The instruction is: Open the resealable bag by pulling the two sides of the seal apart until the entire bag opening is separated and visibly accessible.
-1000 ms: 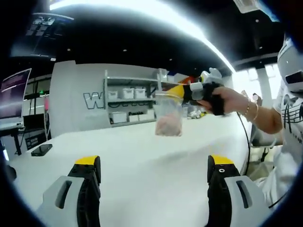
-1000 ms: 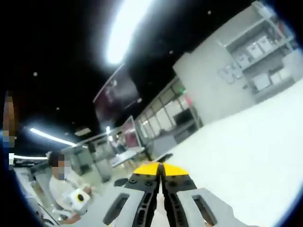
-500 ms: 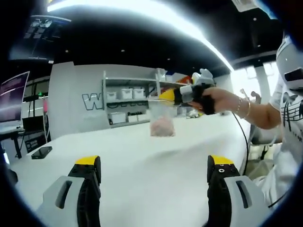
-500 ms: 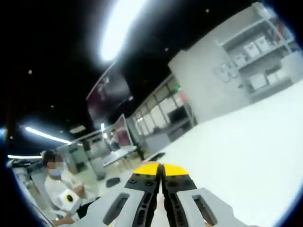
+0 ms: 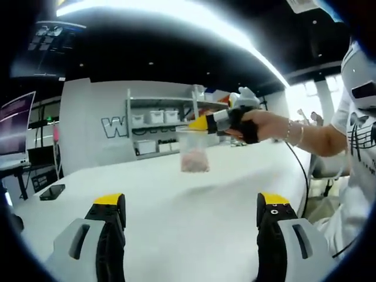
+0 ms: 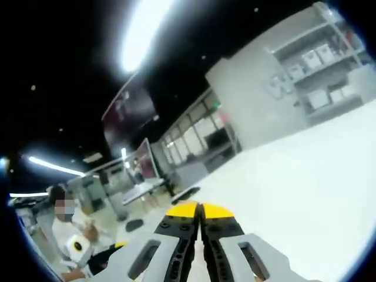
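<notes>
The left gripper hovers with its yellow-tipped jaws spread wide and empty above the white table. The right gripper, jaws pressed together, pinches the top edge of a clear resealable plastic bag with pinkish contents. The bag dangles in the air above the table's far side.

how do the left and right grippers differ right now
The grey-and-black, yellow-tipped left gripper has its jaws spread wide and holds nothing; the matching right gripper has its jaws pressed together. In the left gripper view, the right gripper pinches the top edge of a clear resealable bag hanging above the white table. Both share the same build.
</notes>
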